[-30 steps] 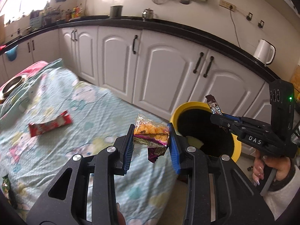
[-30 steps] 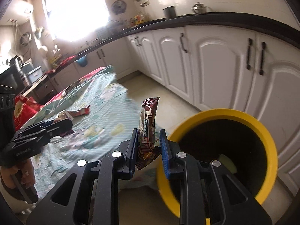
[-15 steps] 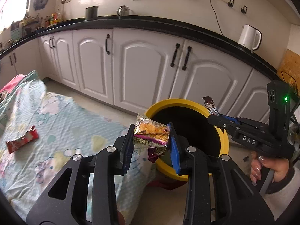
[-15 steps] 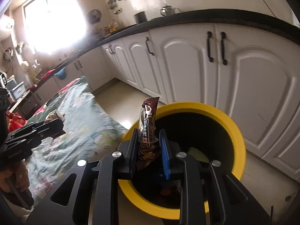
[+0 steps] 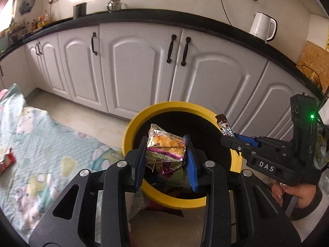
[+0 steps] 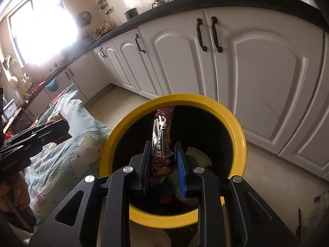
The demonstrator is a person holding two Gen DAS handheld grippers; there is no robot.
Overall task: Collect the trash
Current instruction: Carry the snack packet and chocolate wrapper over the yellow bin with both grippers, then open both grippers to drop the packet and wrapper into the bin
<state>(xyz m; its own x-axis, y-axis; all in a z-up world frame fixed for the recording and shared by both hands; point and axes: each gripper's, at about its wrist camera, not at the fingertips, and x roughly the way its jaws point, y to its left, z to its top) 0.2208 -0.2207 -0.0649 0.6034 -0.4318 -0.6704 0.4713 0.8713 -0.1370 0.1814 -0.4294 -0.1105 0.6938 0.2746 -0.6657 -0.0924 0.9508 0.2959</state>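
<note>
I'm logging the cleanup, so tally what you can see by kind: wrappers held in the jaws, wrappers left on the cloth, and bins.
Held wrappers: 2, a snack pack and a brown bar wrapper
Wrappers on the cloth: 1, red wrapper
Bins: 1, yellow bin
Total: 4
</note>
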